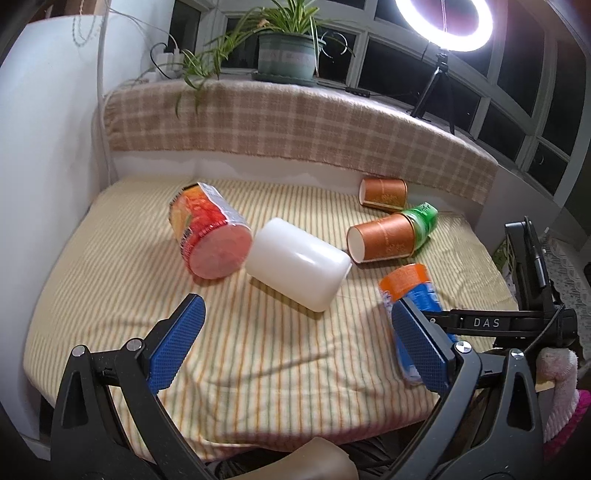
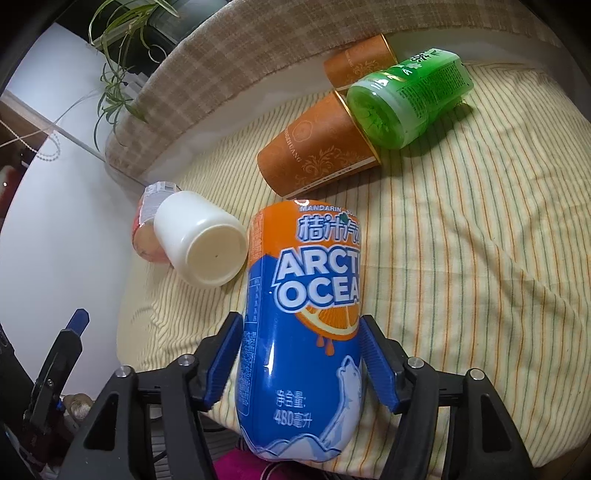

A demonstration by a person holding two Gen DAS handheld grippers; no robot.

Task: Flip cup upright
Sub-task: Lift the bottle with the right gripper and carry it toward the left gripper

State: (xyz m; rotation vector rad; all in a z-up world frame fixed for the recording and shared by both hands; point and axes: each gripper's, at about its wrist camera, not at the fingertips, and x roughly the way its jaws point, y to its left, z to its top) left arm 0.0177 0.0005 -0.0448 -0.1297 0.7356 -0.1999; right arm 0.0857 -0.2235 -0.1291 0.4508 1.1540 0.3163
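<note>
A blue and orange Arctic Ocean cup (image 2: 301, 325) lies on its side at the front of the striped cloth (image 2: 461, 258); it also shows in the left wrist view (image 1: 410, 291). My right gripper (image 2: 301, 343) is shut on the cup, one blue pad on each side of its body. My left gripper (image 1: 295, 332) is open and empty above the cloth (image 1: 258, 354), short of a white cup (image 1: 297, 264) lying on its side. The right gripper's body (image 1: 517, 317) shows at the right edge of the left wrist view.
Also lying on their sides are a red-orange cup (image 1: 208, 232), two brown paper cups (image 1: 382, 240) (image 1: 384, 192) and a green cup (image 1: 423, 218). A checked blanket ledge (image 1: 295, 122) runs behind, with a potted plant (image 1: 286, 55) and a ring light (image 1: 443, 22).
</note>
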